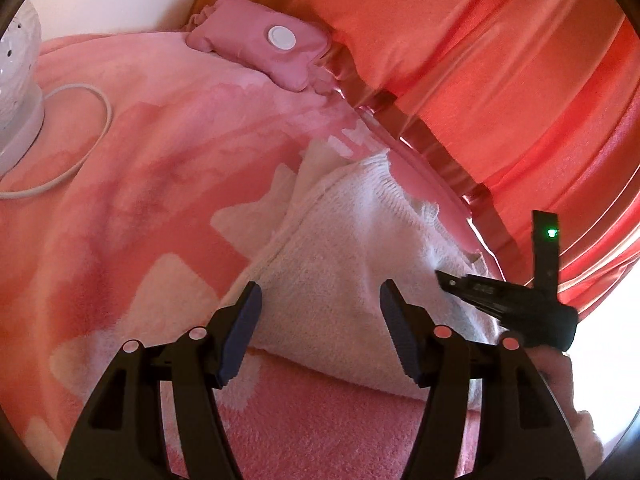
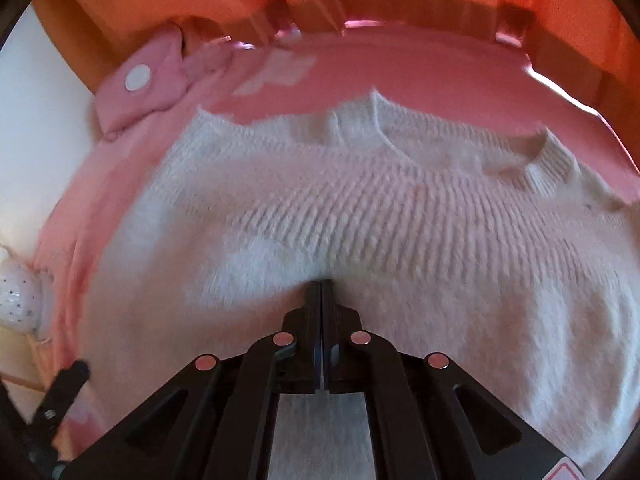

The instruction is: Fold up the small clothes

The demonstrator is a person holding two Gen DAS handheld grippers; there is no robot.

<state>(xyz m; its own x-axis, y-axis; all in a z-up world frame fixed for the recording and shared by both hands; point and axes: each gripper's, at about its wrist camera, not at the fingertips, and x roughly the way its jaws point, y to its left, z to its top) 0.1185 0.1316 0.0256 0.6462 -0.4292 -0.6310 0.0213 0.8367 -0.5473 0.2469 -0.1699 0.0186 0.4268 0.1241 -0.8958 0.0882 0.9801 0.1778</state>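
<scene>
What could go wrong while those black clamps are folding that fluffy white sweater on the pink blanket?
The right gripper is shut with its tips in the fuzzy white sweater; pulling might snag the loose knit. The left gripper is open over it, so a one-sided tug could skew the fold. The white cord of the lamp lies on the pink blanket; dragging the blanket may tug it.

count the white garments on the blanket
1. A white knit sweater lies spread on the pink blanket, under the open left gripper and the shut right gripper. More could be hidden outside both views.
</scene>
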